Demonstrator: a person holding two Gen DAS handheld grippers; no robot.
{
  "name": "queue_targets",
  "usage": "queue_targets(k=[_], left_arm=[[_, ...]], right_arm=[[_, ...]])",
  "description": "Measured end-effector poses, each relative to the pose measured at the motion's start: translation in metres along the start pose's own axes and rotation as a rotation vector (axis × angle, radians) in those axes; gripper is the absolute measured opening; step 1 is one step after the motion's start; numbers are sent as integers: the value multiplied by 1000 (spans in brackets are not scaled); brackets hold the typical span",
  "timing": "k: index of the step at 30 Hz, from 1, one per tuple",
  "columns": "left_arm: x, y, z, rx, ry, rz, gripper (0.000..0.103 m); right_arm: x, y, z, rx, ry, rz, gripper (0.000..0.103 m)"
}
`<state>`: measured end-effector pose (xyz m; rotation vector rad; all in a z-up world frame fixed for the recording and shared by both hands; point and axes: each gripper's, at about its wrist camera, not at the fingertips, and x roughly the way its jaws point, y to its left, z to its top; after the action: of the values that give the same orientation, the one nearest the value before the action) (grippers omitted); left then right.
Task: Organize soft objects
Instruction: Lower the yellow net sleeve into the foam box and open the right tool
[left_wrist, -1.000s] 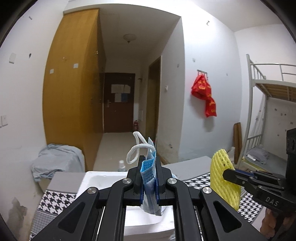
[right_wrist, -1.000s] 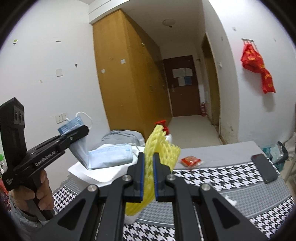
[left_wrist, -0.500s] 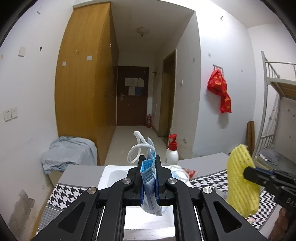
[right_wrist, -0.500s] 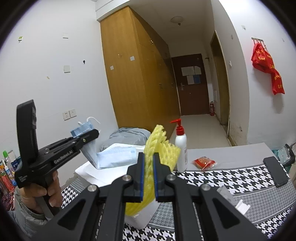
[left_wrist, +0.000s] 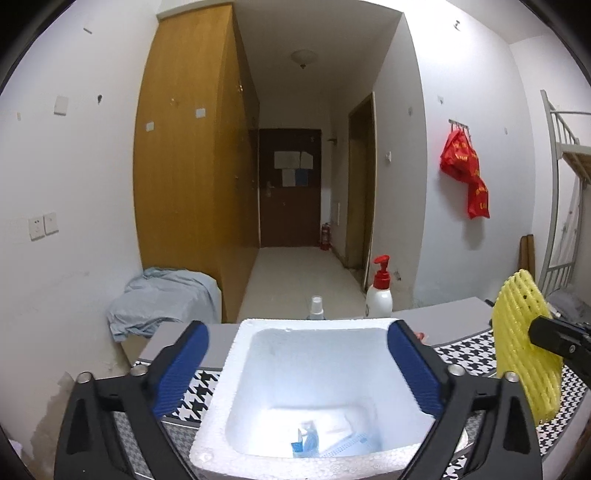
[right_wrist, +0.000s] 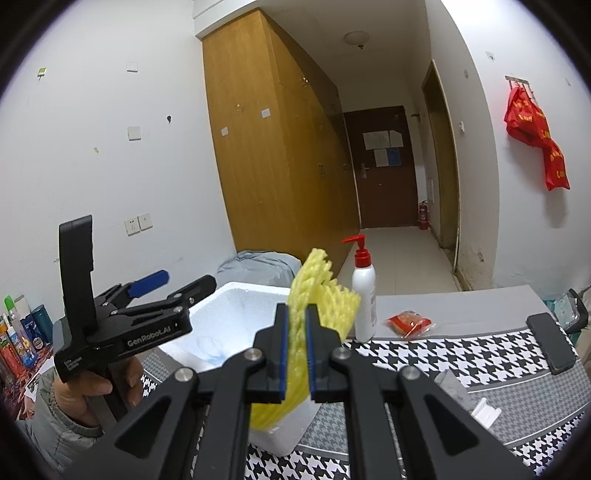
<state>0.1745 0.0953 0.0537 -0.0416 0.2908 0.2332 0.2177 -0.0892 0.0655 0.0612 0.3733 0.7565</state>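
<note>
A white foam box (left_wrist: 236, 384) stands on the houndstooth table; it also shows in the right wrist view (right_wrist: 229, 306). A blue face mask (left_wrist: 310, 441) lies on its floor. My left gripper (left_wrist: 295, 362) is open and empty above the box, and shows from the side in the right wrist view (right_wrist: 184, 282). My right gripper (right_wrist: 295, 343) is shut on a yellow foam net (right_wrist: 321, 306), held to the right of the box. The net also shows in the left wrist view (left_wrist: 524, 347).
A white pump bottle with a red top (right_wrist: 364, 295) and a small spray bottle (left_wrist: 316, 308) stand behind the box. A red packet (right_wrist: 408, 321), a black phone (right_wrist: 550, 343) and white scraps (right_wrist: 487, 413) lie on the table. Several bottles (right_wrist: 18, 332) stand at far left.
My left gripper opened and the blue mask dropped into the foam box. Both grippers moved closer to the box; the right one still holds the net.
</note>
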Motion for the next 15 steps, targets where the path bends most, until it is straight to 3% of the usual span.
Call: queue_targets(k=[15], left_arm=[[-26,26,-3,-35,-26,60,102]], right_arm=[[23,19,12,-29,-7,54,11]])
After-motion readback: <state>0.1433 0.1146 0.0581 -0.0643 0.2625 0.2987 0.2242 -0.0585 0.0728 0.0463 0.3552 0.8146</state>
